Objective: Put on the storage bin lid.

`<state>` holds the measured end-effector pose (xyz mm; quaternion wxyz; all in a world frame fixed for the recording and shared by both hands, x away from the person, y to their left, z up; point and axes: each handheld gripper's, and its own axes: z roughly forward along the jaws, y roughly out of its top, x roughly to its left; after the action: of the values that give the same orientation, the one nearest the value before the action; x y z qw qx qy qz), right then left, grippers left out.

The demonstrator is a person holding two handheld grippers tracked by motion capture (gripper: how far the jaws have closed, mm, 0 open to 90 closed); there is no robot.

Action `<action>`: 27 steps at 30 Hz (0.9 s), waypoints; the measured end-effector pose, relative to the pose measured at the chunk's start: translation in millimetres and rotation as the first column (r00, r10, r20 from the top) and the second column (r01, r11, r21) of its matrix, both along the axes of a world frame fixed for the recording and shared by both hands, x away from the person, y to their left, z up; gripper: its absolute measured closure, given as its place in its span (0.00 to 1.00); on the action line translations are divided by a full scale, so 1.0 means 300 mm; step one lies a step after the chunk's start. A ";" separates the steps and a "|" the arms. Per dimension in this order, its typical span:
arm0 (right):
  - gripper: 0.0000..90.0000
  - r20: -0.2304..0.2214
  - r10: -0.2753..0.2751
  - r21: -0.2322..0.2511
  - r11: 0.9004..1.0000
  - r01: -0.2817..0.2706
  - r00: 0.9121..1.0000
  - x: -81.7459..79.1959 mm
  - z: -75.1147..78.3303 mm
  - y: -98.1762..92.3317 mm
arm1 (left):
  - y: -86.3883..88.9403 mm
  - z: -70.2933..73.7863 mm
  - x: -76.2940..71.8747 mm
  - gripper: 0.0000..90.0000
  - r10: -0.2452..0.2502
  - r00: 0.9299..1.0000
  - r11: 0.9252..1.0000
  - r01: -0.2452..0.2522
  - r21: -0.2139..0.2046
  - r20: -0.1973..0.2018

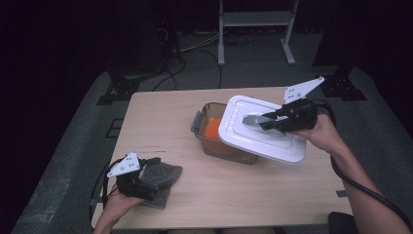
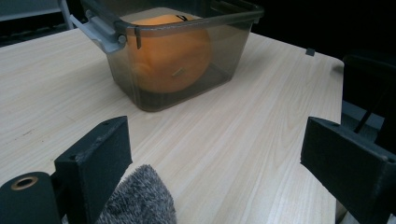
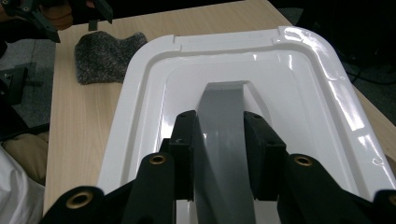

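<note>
While your right gripper is clamped on the grey handle of the white lid, you're mid lid-carry over the container | next: line it up square, lower evenly | count: one table, one lid, one container, one cloth, one orange ball | left gripper jaws apart, resting by the cloth

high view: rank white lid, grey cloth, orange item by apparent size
1. white lid, largest, though it is held nearer the camera.
2. grey cloth, part hidden by the left gripper.
3. orange item, mostly covered by the lid.
</note>
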<state>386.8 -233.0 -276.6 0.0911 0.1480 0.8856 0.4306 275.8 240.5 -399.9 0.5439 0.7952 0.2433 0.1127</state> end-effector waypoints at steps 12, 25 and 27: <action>0.74 -0.010 0.046 -0.012 0.999 -0.046 0.999 0.083 -0.003 0.107 | 0.004 -0.001 0.000 0.09 -0.001 1.000 1.000 0.001 -0.002 -0.001; 0.73 -0.043 0.071 -0.011 0.997 -0.071 0.997 0.149 -0.047 0.183 | 0.005 -0.002 0.001 0.09 -0.003 1.000 1.000 0.003 -0.006 -0.005; 0.73 -0.046 0.074 -0.010 0.997 -0.074 0.996 0.158 -0.052 0.190 | 0.005 -0.002 0.001 0.09 -0.003 1.000 1.000 0.003 -0.006 -0.006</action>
<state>434.2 -176.1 -292.2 0.0559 0.1243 0.8949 0.4249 276.1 241.9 -400.6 0.5459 0.7942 0.2438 0.1088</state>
